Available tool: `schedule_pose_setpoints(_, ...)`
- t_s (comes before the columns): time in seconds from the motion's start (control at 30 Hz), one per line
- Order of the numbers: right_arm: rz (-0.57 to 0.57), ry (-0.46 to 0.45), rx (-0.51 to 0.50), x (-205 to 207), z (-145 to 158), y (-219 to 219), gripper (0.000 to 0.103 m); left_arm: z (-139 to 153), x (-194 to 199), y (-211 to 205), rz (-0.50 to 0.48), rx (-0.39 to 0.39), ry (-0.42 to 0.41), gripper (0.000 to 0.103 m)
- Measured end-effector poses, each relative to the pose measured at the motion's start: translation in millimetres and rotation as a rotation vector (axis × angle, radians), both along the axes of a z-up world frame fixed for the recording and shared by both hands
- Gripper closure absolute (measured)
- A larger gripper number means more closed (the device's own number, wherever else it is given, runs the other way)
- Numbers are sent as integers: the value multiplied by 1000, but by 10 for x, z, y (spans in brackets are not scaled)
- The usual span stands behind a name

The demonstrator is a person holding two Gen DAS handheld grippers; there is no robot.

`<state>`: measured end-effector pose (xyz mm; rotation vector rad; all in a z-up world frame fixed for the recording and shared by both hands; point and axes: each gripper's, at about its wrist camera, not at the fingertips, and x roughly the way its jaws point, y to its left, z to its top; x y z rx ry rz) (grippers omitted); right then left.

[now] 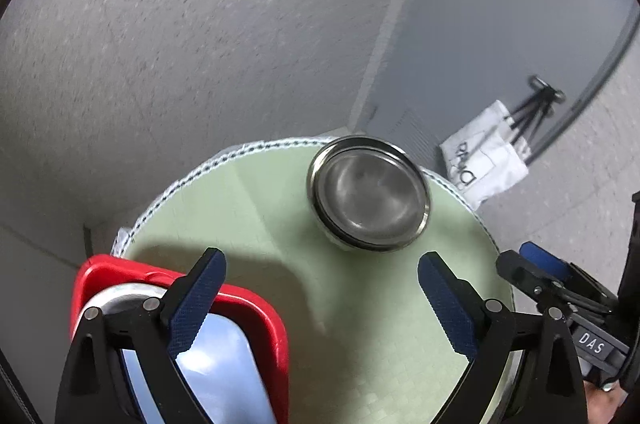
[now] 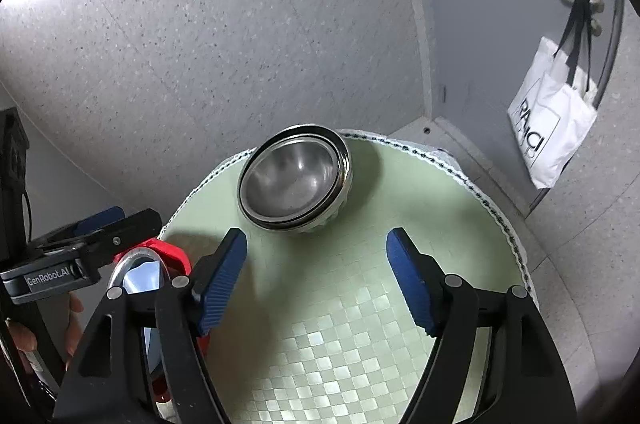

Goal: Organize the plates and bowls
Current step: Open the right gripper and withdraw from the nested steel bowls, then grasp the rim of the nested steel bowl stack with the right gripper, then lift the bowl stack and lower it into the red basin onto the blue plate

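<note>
Near the far edge of the round pale-green tiled worktop [image 2: 360, 304] sit nested steel bowls [image 2: 294, 178], apparently stacked. Shiny plates stand in a red plastic rack [image 1: 256, 308] at left. Left gripper [image 1: 322, 296] and right gripper [image 2: 316, 272] gape wide, empty; little seems left.

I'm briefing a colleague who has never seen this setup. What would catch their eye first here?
Probably the stacked steel bowls near the far edge of the round green table, one nested inside another. Next, the red tray at the table's left side, holding a shiny plate. Both the left gripper and the right gripper stand open and hold nothing, short of the bowls.
</note>
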<state>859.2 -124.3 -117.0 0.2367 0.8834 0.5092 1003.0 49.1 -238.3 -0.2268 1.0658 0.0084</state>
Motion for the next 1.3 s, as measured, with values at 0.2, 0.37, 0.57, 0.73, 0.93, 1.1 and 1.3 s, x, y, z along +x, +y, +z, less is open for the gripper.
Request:
schedule_pose_setpoints(0.2,68,63,11,481,-211,40,29,-234,310,-9,98,-32,79,9)
schedule_pose_setpoints(0.37,117,126,31,857,-460,93,29,-469,630,-94,157,-37,147,9)
schedule_pose_setpoints(0.57,145,212,68,1247,-781,156,29,-772,971,-114,204,-23,223,12)
schedule_pose_setpoints(0.73,172,271,89,1404,-1007,228,29,-1038,1176,-226,209,-28,271,29)
schedule_pose_setpoints(0.93,197,302,113,1469,-1086,307,35,-1092,1333,-346,177,-52,269,58)
schedule_pose_setpoints(1.1,229,313,149,1455,-1038,351,59,-1049,1368,-427,163,-28,253,67)
schedule_pose_setpoints(1.3,186,300,135,1330,-1026,302,68,-1019,1262,-502,143,-21,242,69)
